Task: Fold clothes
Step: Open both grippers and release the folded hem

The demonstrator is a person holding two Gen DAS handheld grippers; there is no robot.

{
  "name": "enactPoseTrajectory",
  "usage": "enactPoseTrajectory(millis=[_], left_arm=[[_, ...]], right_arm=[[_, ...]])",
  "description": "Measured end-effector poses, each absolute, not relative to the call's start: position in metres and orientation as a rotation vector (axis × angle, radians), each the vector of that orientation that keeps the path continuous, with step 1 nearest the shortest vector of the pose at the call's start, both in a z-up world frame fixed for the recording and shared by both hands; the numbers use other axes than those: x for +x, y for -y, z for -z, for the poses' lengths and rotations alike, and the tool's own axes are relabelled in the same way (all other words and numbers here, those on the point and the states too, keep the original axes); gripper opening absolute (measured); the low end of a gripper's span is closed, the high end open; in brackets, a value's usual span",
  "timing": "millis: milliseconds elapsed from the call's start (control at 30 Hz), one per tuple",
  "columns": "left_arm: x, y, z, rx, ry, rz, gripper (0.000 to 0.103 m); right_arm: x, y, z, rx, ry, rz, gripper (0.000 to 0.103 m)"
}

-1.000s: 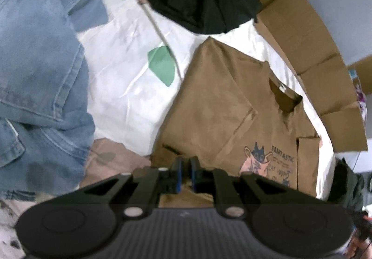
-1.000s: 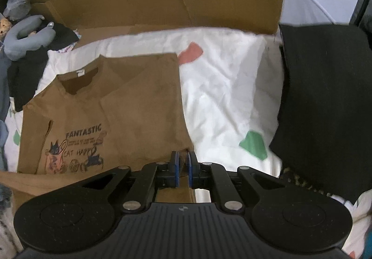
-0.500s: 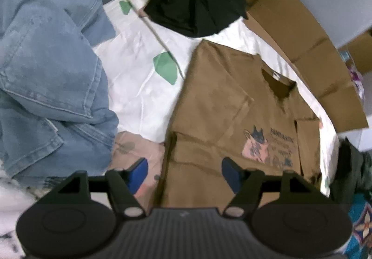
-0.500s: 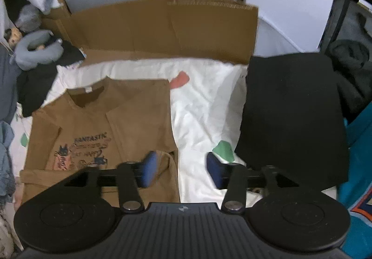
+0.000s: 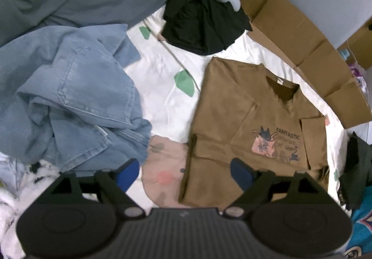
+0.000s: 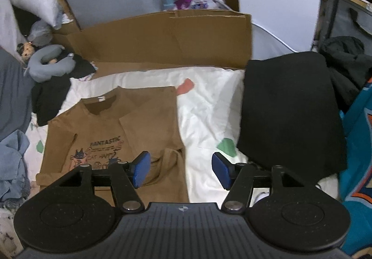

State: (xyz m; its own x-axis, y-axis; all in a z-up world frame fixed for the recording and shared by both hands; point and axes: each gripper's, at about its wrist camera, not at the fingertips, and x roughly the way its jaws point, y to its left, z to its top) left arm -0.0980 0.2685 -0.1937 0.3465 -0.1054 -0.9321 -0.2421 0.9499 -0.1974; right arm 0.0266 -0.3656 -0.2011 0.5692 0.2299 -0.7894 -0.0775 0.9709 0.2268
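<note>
Both tools [image 5: 184, 171] [image 6: 178, 169] now higher, jaws opening

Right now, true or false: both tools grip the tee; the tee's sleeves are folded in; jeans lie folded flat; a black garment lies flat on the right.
1. Both tools grip the tee. False: left tool and right tool are opening, nothing between them.
2. Sleeves folded in. True.
3. Jeans folded flat. False: crumpled.
4. A black garment lies flat on the right. True.
</note>
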Motion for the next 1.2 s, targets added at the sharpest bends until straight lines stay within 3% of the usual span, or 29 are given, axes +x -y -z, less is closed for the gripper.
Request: enactPoseTrajectory(millis=[200, 300, 800, 1200], left_arm=[[-0.098, -0.265, 0.214, -0.283, -1.243, -0.061, 0.087], [-0.095, -0.261, 0.228, -0.254, -1.260, -0.043, 0.080], [-0.077, -0.238, 0.270, -0.102, -1.216, 0.062, 0.079], [-0.065, -0.234, 0.332, -0.024, -1.227, 0.074, 0.062]], right_arm=[[0.022, 0.351, 0.219, 0.137, -0.945, -0.220, 0.065], [0.020, 0.347, 0.230, 0.129, -0.953, -0.229, 0.065], [0.032, 0.345, 0.294, 0.044, -0.964, -0.227, 0.064], [0.056, 0.336, 0.358, -0.038, -0.949, -0.280, 0.063]])
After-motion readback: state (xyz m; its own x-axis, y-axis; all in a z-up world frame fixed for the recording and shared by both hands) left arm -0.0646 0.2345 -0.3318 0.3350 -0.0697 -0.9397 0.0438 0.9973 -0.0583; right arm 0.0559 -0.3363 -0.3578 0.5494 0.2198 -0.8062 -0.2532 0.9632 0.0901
